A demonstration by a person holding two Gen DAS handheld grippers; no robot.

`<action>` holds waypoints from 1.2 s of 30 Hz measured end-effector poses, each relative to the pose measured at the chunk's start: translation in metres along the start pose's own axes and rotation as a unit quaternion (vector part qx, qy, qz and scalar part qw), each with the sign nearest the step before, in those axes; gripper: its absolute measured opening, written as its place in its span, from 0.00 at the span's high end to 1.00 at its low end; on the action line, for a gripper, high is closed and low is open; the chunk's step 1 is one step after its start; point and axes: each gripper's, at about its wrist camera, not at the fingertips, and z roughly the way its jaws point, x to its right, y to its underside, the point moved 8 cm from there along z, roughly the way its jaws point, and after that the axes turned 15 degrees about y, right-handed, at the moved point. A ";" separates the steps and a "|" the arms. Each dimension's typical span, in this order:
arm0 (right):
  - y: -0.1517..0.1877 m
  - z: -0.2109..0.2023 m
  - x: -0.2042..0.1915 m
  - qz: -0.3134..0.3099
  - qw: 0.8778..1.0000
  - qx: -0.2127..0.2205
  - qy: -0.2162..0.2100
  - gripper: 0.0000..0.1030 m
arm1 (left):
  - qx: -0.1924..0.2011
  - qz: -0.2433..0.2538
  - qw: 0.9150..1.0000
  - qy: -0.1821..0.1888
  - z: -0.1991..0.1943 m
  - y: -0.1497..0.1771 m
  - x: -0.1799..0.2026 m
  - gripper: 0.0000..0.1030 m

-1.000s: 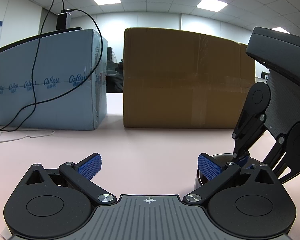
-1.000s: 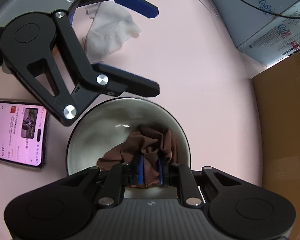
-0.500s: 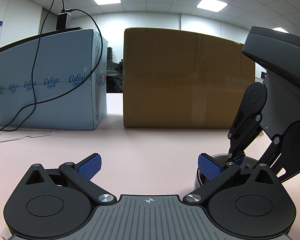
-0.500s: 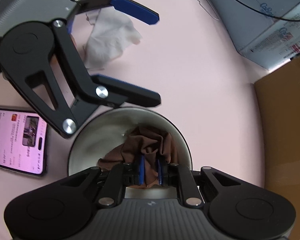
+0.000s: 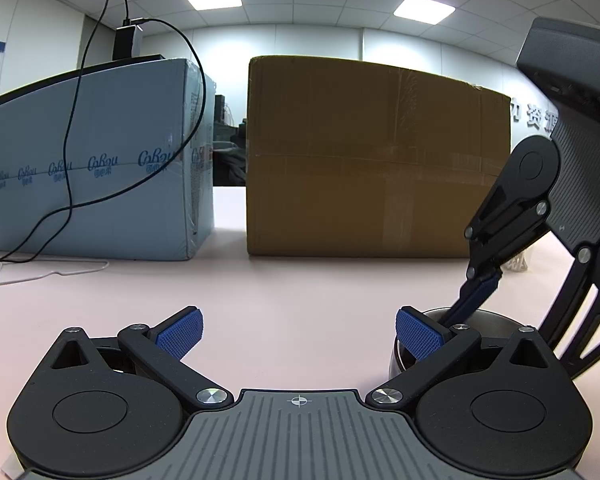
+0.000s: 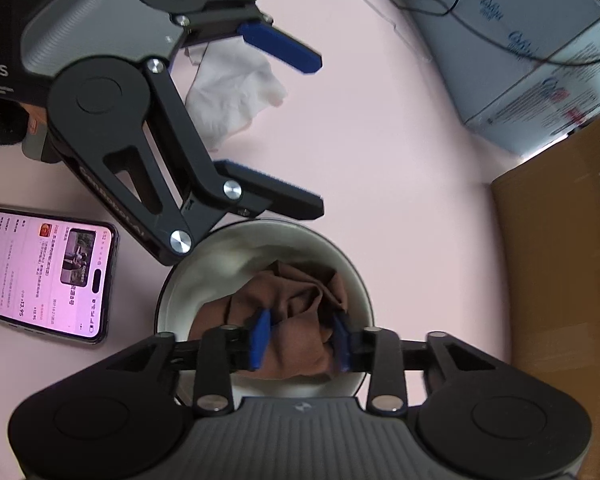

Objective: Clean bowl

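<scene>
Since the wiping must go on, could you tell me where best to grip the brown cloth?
Grip the cloth at its raised central folds, coming steeply from above through the bowl's open top. The walls block any side approach, and the bunched ridge already sits between the opening right gripper.

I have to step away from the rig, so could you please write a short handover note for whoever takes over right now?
Right gripper: over the bowl, jaws opening, brown cloth between the pads, apparently no longer pinched.
Left gripper: open, empty, one finger beside the bowl's rim; whether it touches is unclear.
Bowl stands on the pink table, next to the phone; a white tissue lies beyond.
Done: cloth is in the bowl.
Left: take the cloth out; cleanliness cannot be judged.
</scene>
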 end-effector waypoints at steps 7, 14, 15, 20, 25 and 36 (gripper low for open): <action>-0.002 0.019 -0.001 0.005 1.000 -0.020 -0.014 0.67 | 0.000 -0.001 1.000 0.000 0.000 0.000 0.000 0.00; 0.007 0.019 -0.002 0.015 0.999 -0.033 -0.026 0.84 | -0.001 -0.002 1.000 0.001 0.001 0.000 0.000 0.00; 0.009 0.020 -0.001 0.014 0.999 -0.035 -0.025 0.84 | -0.001 -0.002 1.000 0.001 0.001 0.000 0.000 0.00; 0.013 0.016 -0.006 0.010 0.998 -0.039 -0.040 0.85 | -0.002 0.000 1.000 0.001 0.001 0.000 0.000 0.00; 0.005 0.013 -0.010 0.018 0.998 -0.016 -0.058 0.85 | -0.003 0.000 1.000 0.001 0.001 0.001 0.000 0.00; 0.010 0.019 -0.009 0.007 0.999 -0.034 -0.020 0.84 | -0.003 0.000 1.000 0.001 0.002 0.000 -0.001 0.00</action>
